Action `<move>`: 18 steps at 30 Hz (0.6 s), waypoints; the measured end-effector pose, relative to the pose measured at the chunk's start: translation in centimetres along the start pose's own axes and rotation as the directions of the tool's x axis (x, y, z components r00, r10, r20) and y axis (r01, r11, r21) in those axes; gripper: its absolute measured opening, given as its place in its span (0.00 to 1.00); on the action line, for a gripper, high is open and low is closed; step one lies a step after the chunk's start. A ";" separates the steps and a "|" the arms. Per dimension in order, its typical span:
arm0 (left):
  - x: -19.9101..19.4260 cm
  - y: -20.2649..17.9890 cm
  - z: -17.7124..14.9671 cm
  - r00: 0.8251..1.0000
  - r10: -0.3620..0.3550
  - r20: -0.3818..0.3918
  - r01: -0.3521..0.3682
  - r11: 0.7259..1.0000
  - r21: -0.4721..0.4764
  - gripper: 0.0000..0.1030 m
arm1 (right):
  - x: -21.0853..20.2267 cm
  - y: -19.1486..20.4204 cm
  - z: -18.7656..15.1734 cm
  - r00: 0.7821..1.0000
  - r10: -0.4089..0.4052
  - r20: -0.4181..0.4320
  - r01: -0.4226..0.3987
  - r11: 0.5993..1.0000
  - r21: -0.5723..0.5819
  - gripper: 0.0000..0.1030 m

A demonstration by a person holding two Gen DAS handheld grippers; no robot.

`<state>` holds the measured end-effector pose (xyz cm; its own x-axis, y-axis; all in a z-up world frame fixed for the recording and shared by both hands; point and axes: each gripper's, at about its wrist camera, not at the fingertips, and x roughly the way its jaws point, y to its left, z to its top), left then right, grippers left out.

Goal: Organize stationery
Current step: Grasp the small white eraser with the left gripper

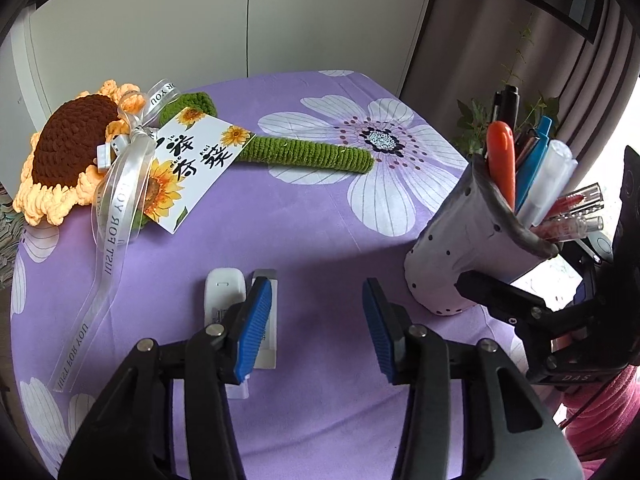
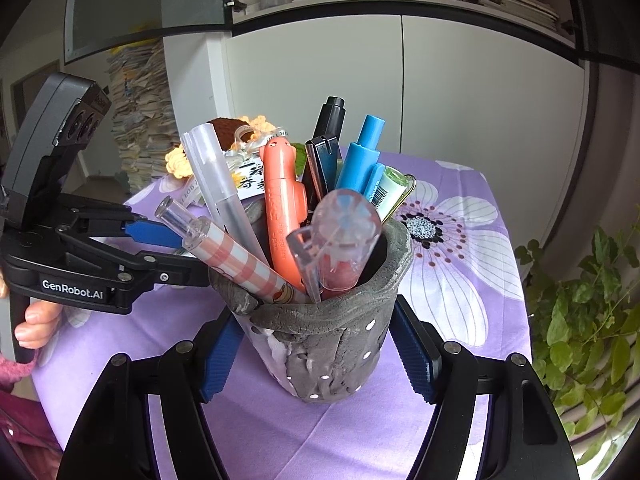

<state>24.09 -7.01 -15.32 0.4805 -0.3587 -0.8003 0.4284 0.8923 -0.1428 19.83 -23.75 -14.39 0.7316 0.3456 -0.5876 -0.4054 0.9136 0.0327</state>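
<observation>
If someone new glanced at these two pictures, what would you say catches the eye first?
Probably the grey clay pen cup, crammed with pens and clamped by the right gripper at the near right of the purple flowered tablecloth. Next, the crocheted sunflower with its green stem lying at the far left, and two small white erasers beside the open left gripper.

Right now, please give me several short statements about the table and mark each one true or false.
1. The right gripper holds the pen cup. True.
2. The pen cup is empty. False: it is full of pens.
3. The left gripper holds an orange pen. False: nothing is between its fingers.
4. A crochet sunflower lies on the purple cloth. True.
5. A white eraser lies by the left gripper. True.
</observation>
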 end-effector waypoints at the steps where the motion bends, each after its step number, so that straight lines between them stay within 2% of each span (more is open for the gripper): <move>1: 0.4 0.3 0.1 1.000 -0.004 -0.010 0.004 1.000 -0.014 0.38 | 0.0 0.0 0.0 1.000 0.001 0.000 -0.001 1.000 0.001 0.70; 3: 1.0 0.8 0.3 1.000 0.007 -0.026 -0.007 1.000 -0.030 0.37 | 0.0 0.0 0.0 1.000 0.002 0.000 -0.002 1.000 0.002 0.70; 8: 1.9 2.2 0.1 0.993 0.111 -0.042 -0.112 0.993 -0.034 0.37 | 0.0 0.0 0.0 1.000 0.003 0.000 -0.003 1.000 0.003 0.70; 12: 1.7 3.2 0.1 0.995 0.090 -0.049 -0.093 0.994 -0.059 0.37 | -0.1 0.0 -0.1 1.000 0.002 0.000 -0.002 1.000 0.002 0.70; 18: 2.4 1.6 0.4 0.993 0.104 -0.062 -0.104 0.995 0.005 0.36 | 0.0 0.0 -0.1 1.000 0.002 0.001 -0.002 1.000 0.002 0.70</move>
<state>26.22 -6.59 -17.26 0.4743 -0.2466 -0.8451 0.3799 0.9233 -0.0563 19.77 -23.80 -14.42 0.7312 0.3473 -0.5872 -0.4053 0.9135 0.0356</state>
